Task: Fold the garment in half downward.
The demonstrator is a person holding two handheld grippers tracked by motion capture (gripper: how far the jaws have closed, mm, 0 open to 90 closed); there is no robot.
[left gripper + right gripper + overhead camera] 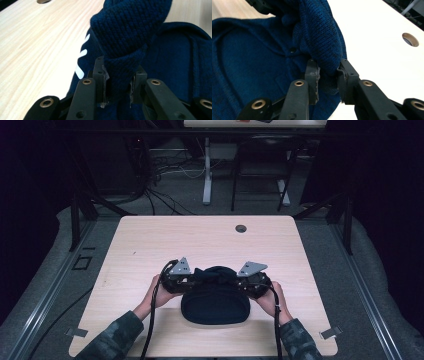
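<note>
Both my grippers are clamped on the navy knit sweater point(215, 302): left gripper point(119, 82) pinching a bunched fold, right gripper point(328, 75) biting the far fold. The garment sits folded at six o'clock on the table point(150, 240), top edge lifted, so I reckon the last fold isn't finished. A cable hole point(241, 228) at twelve o'clock; nothing blocks me.

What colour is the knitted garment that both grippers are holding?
Dark navy blue knitted garment, with small white marks on one part; it shows best in the left gripper view.
</note>
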